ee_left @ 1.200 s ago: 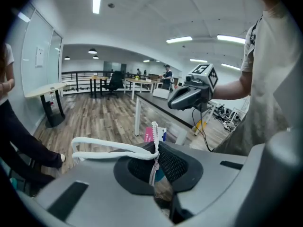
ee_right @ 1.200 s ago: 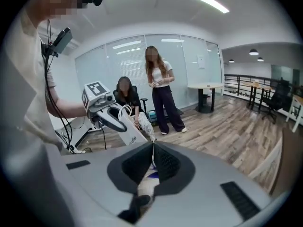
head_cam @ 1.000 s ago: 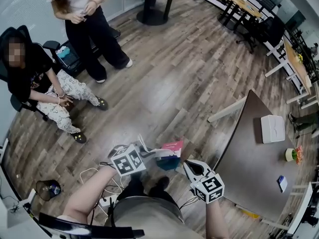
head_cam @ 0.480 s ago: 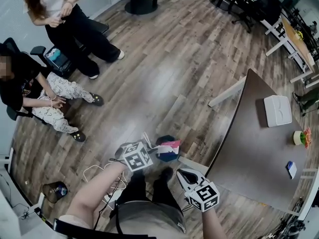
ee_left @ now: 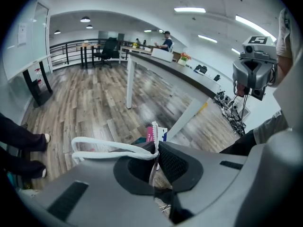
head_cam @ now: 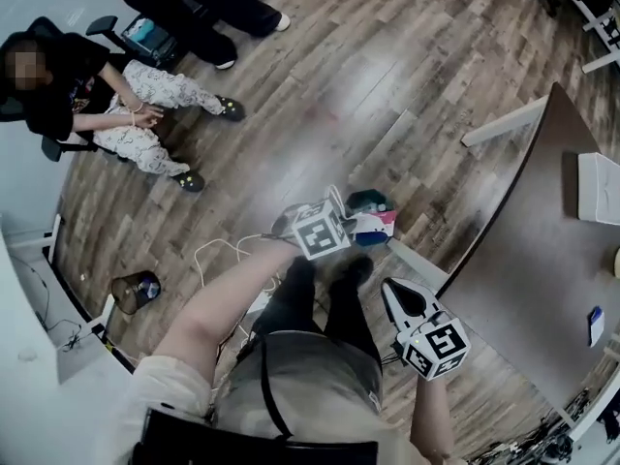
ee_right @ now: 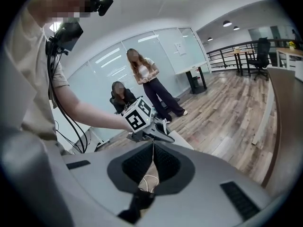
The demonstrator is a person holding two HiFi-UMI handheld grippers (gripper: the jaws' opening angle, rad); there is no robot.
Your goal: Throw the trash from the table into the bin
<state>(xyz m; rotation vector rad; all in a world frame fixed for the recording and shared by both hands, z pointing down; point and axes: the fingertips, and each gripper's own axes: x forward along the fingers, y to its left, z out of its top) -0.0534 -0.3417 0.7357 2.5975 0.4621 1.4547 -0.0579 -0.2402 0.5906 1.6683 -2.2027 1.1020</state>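
Centre the left tool (ee_left: 155, 146), pinching the white looped paper strip (ee_left: 94, 141), over the small teal bin (head_cam: 366, 201) before releasing; the right tool (ee_right: 152, 144) is pressed together.

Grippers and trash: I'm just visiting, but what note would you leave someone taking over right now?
Left gripper: shut on looped white trash, close to the bin on the floor.
Right gripper: shut, empty, by the table.
Done: pink and white bits show in the bin.
To do: drop this piece in; a white box and a blue item sit on the table, maybe trash.
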